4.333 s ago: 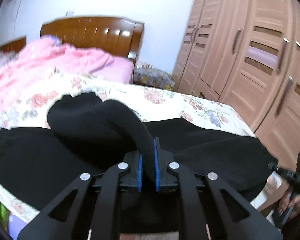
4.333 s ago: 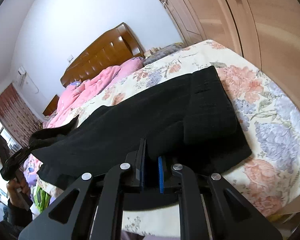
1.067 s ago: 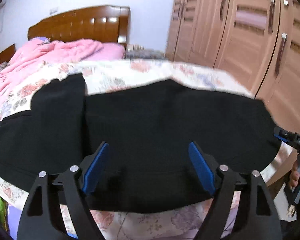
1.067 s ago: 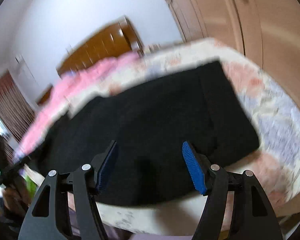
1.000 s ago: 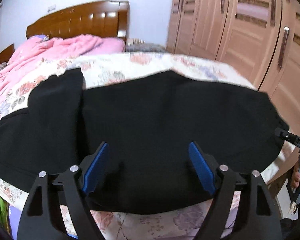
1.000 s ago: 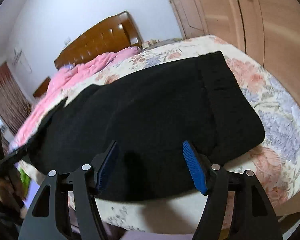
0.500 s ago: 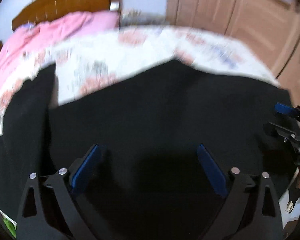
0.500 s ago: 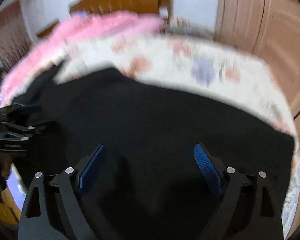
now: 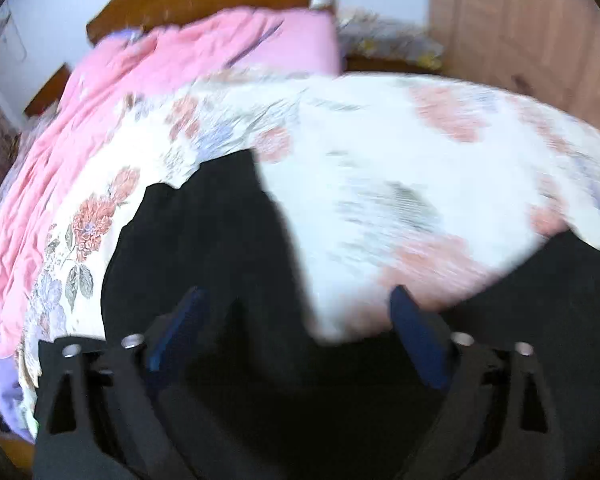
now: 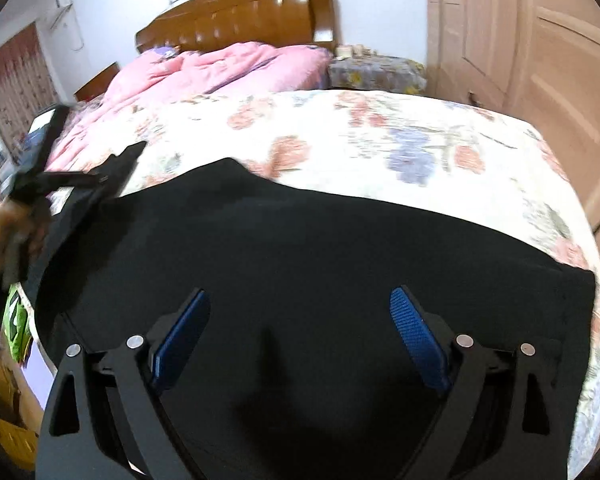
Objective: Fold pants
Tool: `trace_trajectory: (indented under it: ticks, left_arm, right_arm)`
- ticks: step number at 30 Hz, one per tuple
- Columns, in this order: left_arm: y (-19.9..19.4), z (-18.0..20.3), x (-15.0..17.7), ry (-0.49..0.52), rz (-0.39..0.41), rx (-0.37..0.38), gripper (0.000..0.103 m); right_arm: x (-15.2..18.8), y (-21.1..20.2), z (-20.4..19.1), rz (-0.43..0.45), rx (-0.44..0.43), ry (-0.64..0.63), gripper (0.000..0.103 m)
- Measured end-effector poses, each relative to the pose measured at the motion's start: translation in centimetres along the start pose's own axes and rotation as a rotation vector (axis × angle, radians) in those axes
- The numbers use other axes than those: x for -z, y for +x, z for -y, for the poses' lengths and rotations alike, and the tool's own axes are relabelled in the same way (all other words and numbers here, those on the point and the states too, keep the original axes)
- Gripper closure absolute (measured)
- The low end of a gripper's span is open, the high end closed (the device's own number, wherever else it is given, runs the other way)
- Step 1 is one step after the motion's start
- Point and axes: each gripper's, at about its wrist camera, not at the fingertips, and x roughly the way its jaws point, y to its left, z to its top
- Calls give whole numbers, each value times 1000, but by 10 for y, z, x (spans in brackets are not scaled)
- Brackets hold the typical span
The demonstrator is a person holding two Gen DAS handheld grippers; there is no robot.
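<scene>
Black pants (image 10: 320, 248) lie spread flat on the floral bedsheet (image 10: 400, 136) at the near end of the bed, their long axis running side to side across both views. In the right wrist view they fill the lower frame directly beneath and ahead of the right gripper (image 10: 300, 332), which hangs over the middle of the cloth, pointing steeply down. Its blue fingers (image 10: 418, 336) stand wide apart with only flat fabric below them, nothing pinched.

The left gripper (image 9: 296, 332) hangs over the pants' left-hand portion (image 9: 204, 248), where a dark panel reaches up the sheet; to its right bare sheet shows, then dark cloth again at the frame's right edge. Its fingers (image 9: 416, 336) stand wide and have just been closing somewhat, with nothing between them. The view is blurred, so the cloth's edge cannot be traced exactly. The left gripper (image 10: 40, 176) also shows at the far left of the right wrist view, at that end of the pants, and so is judged nearer to it.

Count: one pair of pants, two grippers, one pink quilt (image 10: 220, 68), one wooden headboard (image 10: 240, 12).
</scene>
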Motion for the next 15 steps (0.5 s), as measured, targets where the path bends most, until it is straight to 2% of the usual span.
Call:
trace_trajectory:
  ticks: [3,4,5,6,7,9,11,13,15]
  left_arm:
    - [32,-8,-7,1,-100,-17,46]
    - [33,-8,-6,14,-81,-17,47]
    - [34,-7,-6,21,-78,-20,56]
    - [32,-9,-3,20,-69,-16,81]
    - [29,-12,-1,20,-52,-22,93]
    - [21,-21,-2,2,-4,4,95]
    - [-2,-37,9,-41,85,36,95]
    - [-28,-58,20,-98,168,63,95]
    - [-61,-87,46,-194,256,113,95]
  right_arm:
    - [-4,13,-19,-19,-18,-35,15]
    - [-3,15,-21,-25,-21,-41,15]
    - [-2,14,-25,-31,-24,-44,15]
    - [-1,16,-26,-36,-28,-41,15]
    - [1,16,-26,-38,-31,-37,15]
    - [3,15,-27,-39,-39,-28,15]
    - [7,12,-27,-31,-43,-20,15]
    - [10,10,-27,-25,-55,-13,15]
    - [11,10,-27,-20,-57,-9,15]
